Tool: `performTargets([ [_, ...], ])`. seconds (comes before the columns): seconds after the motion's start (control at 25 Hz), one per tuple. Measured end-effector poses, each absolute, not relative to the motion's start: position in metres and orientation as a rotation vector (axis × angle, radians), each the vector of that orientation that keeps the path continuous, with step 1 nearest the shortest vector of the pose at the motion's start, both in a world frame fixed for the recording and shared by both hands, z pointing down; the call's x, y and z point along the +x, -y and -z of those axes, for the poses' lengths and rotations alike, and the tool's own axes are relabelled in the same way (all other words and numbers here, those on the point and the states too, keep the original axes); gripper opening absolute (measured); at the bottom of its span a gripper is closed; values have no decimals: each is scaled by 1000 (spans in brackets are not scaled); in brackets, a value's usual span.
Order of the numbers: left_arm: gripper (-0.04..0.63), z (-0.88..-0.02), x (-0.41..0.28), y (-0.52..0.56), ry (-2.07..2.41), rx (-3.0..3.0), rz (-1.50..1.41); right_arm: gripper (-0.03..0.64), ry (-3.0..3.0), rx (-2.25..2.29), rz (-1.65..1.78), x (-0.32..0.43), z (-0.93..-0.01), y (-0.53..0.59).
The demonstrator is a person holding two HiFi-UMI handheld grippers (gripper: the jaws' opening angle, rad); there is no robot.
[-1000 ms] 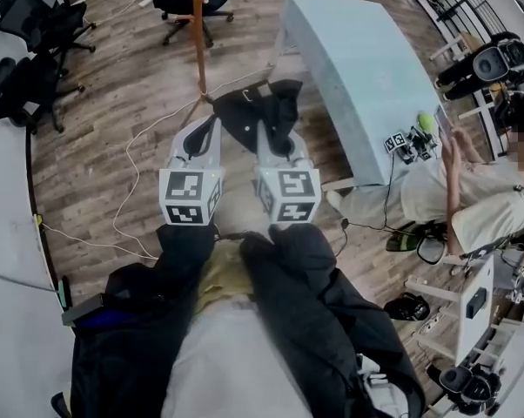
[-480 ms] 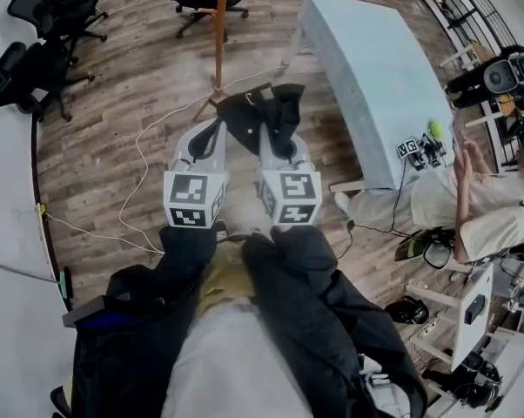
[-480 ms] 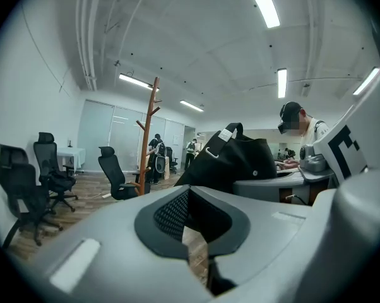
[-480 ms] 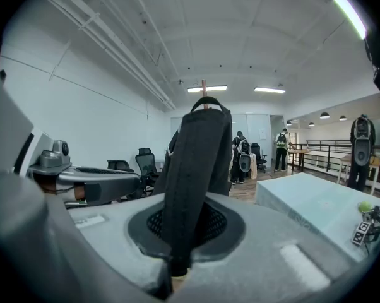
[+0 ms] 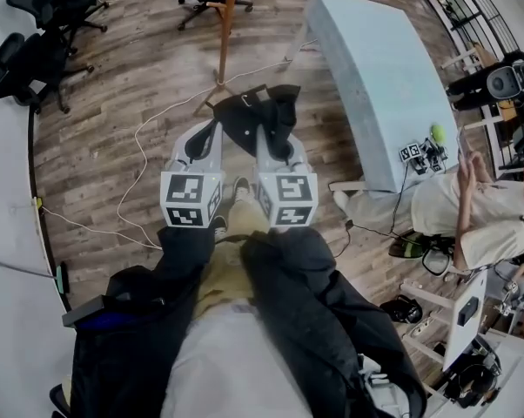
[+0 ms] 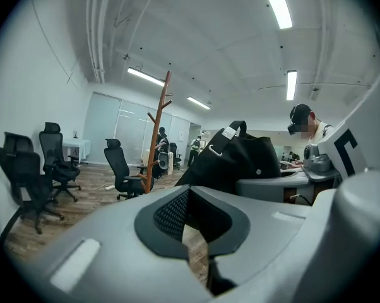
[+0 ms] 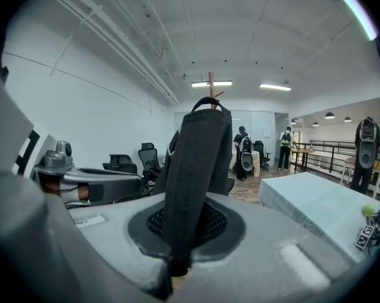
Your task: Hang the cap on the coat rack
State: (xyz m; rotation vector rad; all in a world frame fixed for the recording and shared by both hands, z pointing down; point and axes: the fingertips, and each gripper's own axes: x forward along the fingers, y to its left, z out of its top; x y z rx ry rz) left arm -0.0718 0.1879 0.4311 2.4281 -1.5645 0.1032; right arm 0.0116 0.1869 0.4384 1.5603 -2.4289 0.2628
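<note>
A black cap (image 5: pixel 264 113) hangs in front of me, its brim pinched in my right gripper (image 5: pixel 276 127), which is shut on it. In the right gripper view the cap (image 7: pixel 196 169) rises straight up out of the closed jaws and hides most of what is ahead. My left gripper (image 5: pixel 211 129) is level with the right one, just left of the cap, jaws shut on nothing; the cap (image 6: pixel 240 160) shows to its right. The wooden coat rack (image 5: pixel 226 24) stands ahead on the wood floor, its branched pole (image 6: pixel 158 134) still some way off, its top (image 7: pixel 211 81) peeking over the cap.
A long light-blue table (image 5: pixel 375 68) runs along the right. Black office chairs (image 5: pixel 36 24) stand at the left and behind the rack. White cables (image 5: pixel 140 146) trail over the floor. A seated person (image 5: pixel 471 207) is at the right, others stand far back (image 7: pixel 243 153).
The rack's pole has shifted right and nearer in the head view. A shoe now shows between the grippers. Both grippers keep their pose, cap still held.
</note>
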Motion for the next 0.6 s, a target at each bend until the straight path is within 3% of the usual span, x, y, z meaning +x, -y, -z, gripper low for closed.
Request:
performTargets([
  [0.6, 0, -411, -86, -62, 1738, 2381, -117, 14, 2553, 1459, -288, 7, -427, -56],
])
